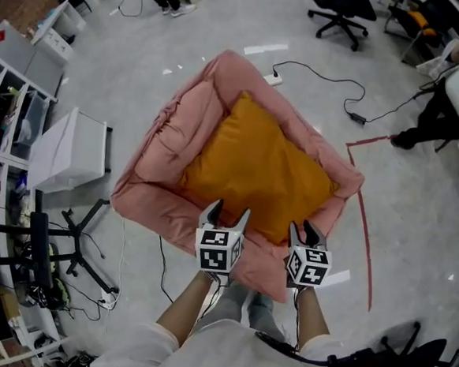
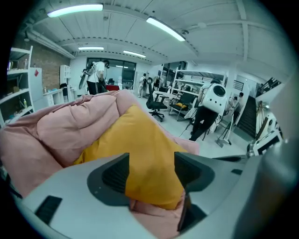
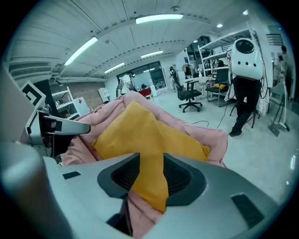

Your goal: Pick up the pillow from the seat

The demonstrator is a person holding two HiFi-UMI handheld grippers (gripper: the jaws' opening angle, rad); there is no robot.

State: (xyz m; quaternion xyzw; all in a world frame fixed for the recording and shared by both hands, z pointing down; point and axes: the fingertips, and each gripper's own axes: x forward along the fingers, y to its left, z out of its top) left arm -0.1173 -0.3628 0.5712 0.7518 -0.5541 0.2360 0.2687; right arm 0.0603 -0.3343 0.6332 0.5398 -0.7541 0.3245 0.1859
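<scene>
An orange pillow lies in the hollow of a padded pink seat that rests on the grey floor. The pillow fills most of the hollow. One corner points to the seat's far corner, and its near edge lies against the seat's near rim, right in front of the person.

Both tongs are at that near rim, side by side and just apart, pointing away from the person over the pillow's near edge. The left tongs are released, their jaws spread wide. In the left gripper view the pillow's near corner sits up between the two jaws of the left tongs, with pink seat fabric just below it. The right tongs are also released, with a narrower gap. In the right gripper view a fold of the pillow fills the gap between the jaws of the right tongs, close against both pads, though I see no squeeze in the cloth.

A red line runs along the floor beside the seat's right corner, and a white cabinet stands near its left corner.
</scene>
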